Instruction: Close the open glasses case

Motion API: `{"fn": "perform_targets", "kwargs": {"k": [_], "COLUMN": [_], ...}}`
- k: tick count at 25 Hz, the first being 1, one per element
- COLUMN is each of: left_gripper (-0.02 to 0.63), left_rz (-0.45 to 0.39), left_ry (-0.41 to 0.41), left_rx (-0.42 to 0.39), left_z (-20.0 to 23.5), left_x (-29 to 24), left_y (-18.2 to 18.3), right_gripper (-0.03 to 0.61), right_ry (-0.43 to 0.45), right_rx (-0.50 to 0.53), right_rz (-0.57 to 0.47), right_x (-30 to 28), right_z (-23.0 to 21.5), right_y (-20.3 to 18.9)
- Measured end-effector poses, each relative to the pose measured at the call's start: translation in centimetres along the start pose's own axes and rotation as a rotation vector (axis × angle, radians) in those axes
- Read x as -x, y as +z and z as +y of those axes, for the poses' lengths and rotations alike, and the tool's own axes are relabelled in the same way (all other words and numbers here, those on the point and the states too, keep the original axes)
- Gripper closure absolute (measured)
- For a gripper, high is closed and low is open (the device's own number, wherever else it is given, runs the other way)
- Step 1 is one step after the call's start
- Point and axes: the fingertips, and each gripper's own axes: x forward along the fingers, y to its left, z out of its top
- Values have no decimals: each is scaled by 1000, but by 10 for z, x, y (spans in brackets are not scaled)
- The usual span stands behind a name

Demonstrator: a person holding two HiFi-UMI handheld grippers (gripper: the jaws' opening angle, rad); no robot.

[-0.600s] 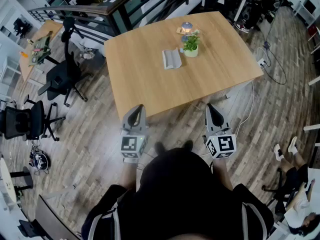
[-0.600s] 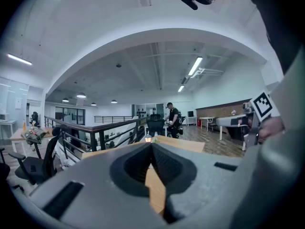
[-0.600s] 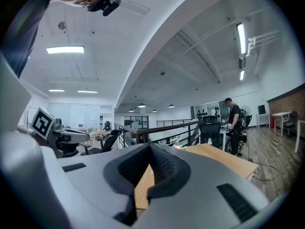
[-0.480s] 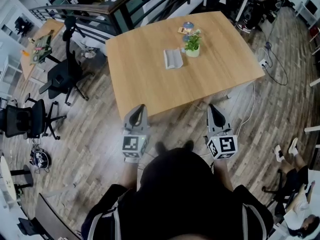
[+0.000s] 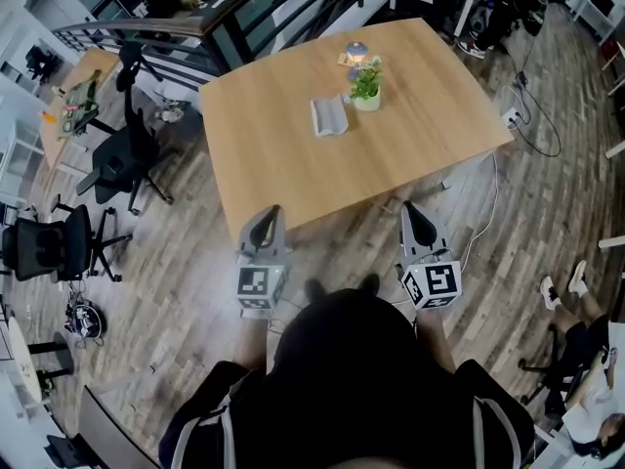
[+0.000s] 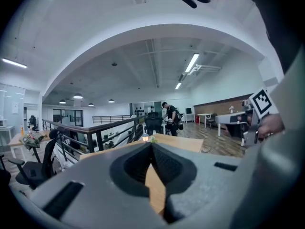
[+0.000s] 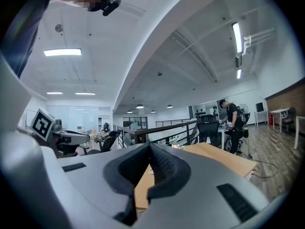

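An open grey glasses case (image 5: 330, 116) lies on the far half of the wooden table (image 5: 293, 154), well ahead of both grippers. My left gripper (image 5: 267, 216) hovers over the floor just short of the table's near edge, jaws together and empty. To its right my right gripper (image 5: 415, 212) is held at about the same distance, also shut on nothing. In the left gripper view the left gripper (image 6: 151, 144) has its tips meeting, with the table (image 6: 155, 190) seen past them. The right gripper (image 7: 150, 146) looks the same in its own view.
A small potted plant (image 5: 367, 86) and a little lamp (image 5: 356, 54) stand just behind the case. Black office chairs (image 5: 122, 159) sit left of the table. A cable (image 5: 485, 218) trails across the wooden floor on the right. A railing (image 5: 186, 37) runs behind the table.
The view has shifted slightly, so the table and case sit a little higher and to the left in the picture. Both grippers stay shut in much the same place.
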Motion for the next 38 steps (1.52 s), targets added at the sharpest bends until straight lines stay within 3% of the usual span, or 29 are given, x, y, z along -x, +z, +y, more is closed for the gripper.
{"fn": "perform_targets", "kwargs": {"k": [11,17,25,32,38], "left_gripper": [615,615,615,615,615], "left_rz": [31,62,30,17,-40], "left_ry": [10,38,9,-33,-16], "left_rx": [-71,-92,-65,-9,39], "left_z": [-50,-42,7,54,110], "left_x": [-25,-25,-92,-168,-204], "left_y": [23,16,12,16,25], "right_gripper": [565,565,565,565,565], "right_ry": [-6,-1,4,-28,-22], "right_rx": [-85,-85,-60,-25,48], "right_rz": [30,62,101,128,111], "right_x": [24,20,-48,-128,-197], "right_z": [-68,-81,-72,-89,-81], "right_y": [-29,-42,-44,-23,6]}}
